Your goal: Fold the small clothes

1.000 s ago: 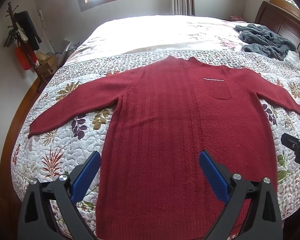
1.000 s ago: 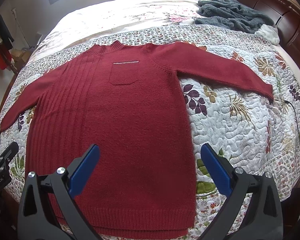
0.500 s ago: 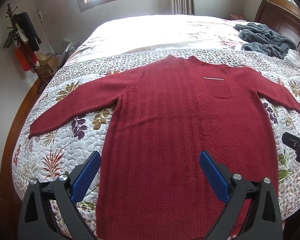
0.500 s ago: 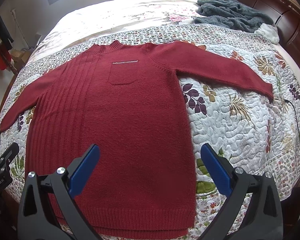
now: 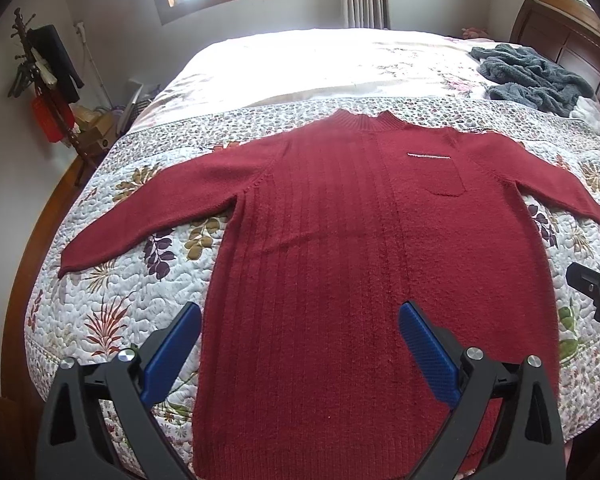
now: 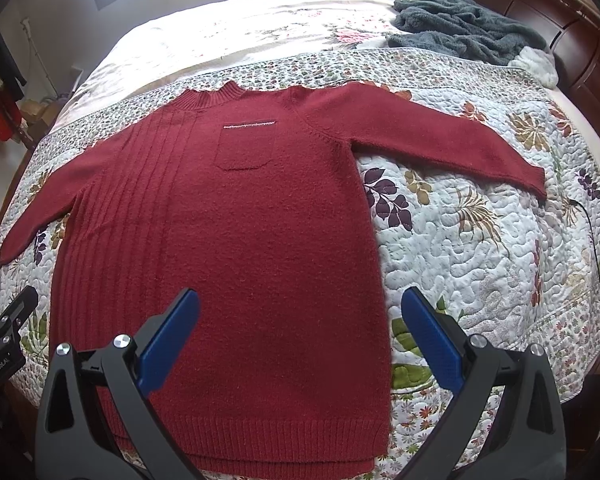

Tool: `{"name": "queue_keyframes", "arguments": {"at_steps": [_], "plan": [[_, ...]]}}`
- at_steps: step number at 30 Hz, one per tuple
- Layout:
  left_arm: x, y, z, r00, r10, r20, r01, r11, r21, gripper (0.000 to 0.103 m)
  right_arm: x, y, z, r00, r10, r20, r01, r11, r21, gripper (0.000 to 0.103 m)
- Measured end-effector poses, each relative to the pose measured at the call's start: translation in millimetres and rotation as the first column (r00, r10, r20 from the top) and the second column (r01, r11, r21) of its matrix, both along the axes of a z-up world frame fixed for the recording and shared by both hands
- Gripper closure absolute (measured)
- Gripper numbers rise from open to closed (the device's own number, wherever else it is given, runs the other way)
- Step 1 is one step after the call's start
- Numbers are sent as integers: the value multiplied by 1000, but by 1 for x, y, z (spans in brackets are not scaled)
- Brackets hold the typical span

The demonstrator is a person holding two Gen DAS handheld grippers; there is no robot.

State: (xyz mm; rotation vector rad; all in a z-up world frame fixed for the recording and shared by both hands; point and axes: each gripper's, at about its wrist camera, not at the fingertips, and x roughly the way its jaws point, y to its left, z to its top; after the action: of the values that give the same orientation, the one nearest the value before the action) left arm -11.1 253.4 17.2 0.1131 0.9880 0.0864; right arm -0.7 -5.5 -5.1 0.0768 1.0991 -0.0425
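Item count: one red sweater [image 5: 340,264], one grey blanket [image 6: 460,28], one quilted bed [image 6: 480,248], two grippers: left [image 5: 300,344], right [image 6: 300,338].

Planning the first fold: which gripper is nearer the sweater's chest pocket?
Right. The right gripper hovers below the pocket; the left gripper sits over the ribbed half, off to the side.

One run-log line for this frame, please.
stage: pre-fold | red sweater: flat on quilt, sleeves spread | left claw: open, empty | right claw: open, empty
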Motion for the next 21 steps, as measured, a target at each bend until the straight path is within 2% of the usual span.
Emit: {"name": "queue_keyframes", "arguments": {"at_steps": [4,8,11,13,15,18,21], "plan": [[5,-4,-2,1000,-6,-3,6,1000,-2,4,1,-5,1,1000,-3,22,3,1000,22,3],[23,-15,-3,1000,-27,-1,27,999,-24,4,6,-23,4,994,-19,111,10,997,73,3],[45,-35,-6,999,-53,2,53,998,-25,4,20,-57,-1,994,-62,88,56,996,74,3],[62,-52,-7,997,-77,3,77,997,-22,4,36,-103,-5,989,-135,62,126,983,137,3],[78,-66,-9,995,-95,10,95,995,-21,4,47,-140,-12,982,-186,6,184,972,144,3],[102,-87,-10,994,-108,13,109,993,-44,4,71,-226,-22,949,-314,-19,314,946,81,3],[122,-105,-11,994,-111,20,112,992,-60,4,88,-296,-31,917,-396,-37,398,915,62,3]]}}
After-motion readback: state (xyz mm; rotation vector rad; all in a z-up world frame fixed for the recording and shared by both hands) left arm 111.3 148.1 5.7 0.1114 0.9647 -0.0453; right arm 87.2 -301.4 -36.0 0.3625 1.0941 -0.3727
